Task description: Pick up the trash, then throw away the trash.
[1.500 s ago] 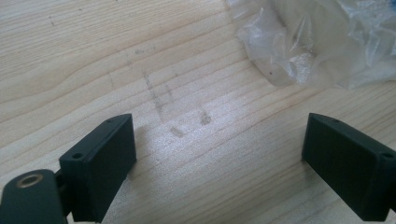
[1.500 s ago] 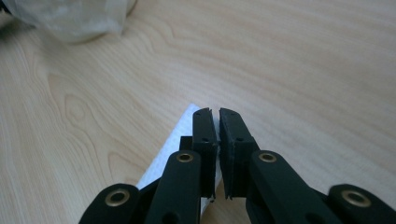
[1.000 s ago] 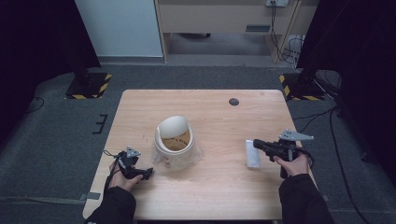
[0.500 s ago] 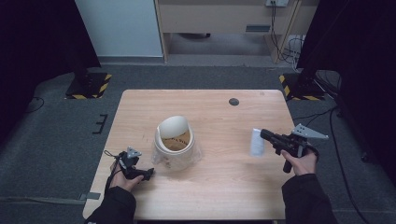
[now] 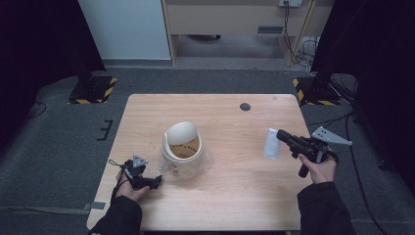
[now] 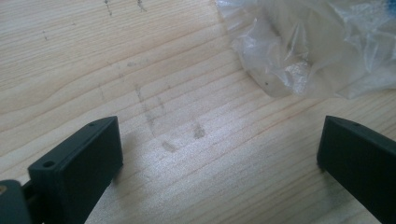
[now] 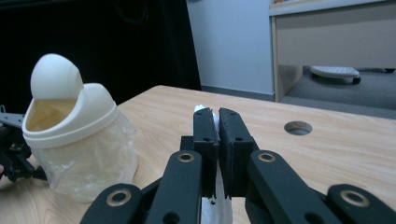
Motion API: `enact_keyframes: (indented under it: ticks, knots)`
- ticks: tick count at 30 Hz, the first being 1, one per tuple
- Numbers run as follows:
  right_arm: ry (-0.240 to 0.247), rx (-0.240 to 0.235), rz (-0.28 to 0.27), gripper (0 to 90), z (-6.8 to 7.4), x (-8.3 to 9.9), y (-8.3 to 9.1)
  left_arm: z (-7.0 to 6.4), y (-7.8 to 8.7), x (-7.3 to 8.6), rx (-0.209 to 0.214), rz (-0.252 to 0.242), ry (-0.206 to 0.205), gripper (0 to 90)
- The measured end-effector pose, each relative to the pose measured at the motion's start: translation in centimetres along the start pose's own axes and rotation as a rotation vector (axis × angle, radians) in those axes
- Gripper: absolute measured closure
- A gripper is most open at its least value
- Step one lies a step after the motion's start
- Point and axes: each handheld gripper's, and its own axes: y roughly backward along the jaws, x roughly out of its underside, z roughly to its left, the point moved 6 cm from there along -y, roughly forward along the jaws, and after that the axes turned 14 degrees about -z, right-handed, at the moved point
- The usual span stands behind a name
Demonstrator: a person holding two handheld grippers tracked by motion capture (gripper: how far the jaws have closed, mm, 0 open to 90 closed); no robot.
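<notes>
Your right gripper (image 5: 280, 135) has lifted the white packet (image 5: 270, 145), jaws clamped on it, right of the bin (image 5: 183, 149). Your left gripper (image 5: 155, 180), jaws wide, rests on the wooden table (image 5: 235, 196) beside the bin; grey carpet (image 5: 54, 137) surrounds it.

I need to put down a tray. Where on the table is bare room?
Bare: the table's far strip behind the bin, and the middle between bin and white packet. Crowded: near-left, where the left gripper meets the bin's plastic liner.

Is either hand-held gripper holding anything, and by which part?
The right hand-held gripper pinches a white tissue at its edge; the left hand-held gripper holds nothing.
</notes>
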Motion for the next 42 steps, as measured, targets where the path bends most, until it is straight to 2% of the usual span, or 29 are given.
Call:
enact_keyframes:
  ticks: [11,18,22,23,26,34,35,41,42]
  knots:
    - [0.019,-0.009,-0.072,86.3,0.6,-2.4,0.1,0.0,-0.2,0.0,-0.006,-0.032,0.003,0.0]
    - [0.026,-0.037,-0.113,86.4,1.3,-3.8,-0.6,0.0,-0.3,0.1,-0.011,-0.048,0.006,0.0]
    - [0.037,-0.073,-0.150,86.5,2.7,-5.3,-1.3,0.0,-0.3,0.1,-0.011,-0.048,0.006,0.0]
    - [0.037,-0.073,-0.150,86.5,2.7,-5.3,-1.3,0.0,-0.3,0.1,-0.011,-0.048,0.006,0.0]
    - [0.054,-0.106,-0.167,86.5,3.9,-5.9,-2.1,0.0,-0.3,0.0,-0.011,-0.048,0.006,0.0]
    - [0.064,-0.158,-0.170,86.5,5.6,-6.5,-3.7,0.0,-0.3,0.1,-0.011,-0.048,0.006,0.0]
    - [0.065,-0.177,-0.171,86.5,6.2,-6.7,-4.2,0.0,-0.3,0.1,-0.011,-0.048,0.006,0.0]
    - [0.065,-0.220,-0.171,86.5,7.5,-6.8,-5.8,0.0,-0.3,0.1,-0.011,-0.048,0.006,0.0]
    - [0.065,-0.239,-0.166,86.5,8.1,-6.7,-6.3,0.0,-0.3,0.1,-0.011,-0.048,0.006,0.0]
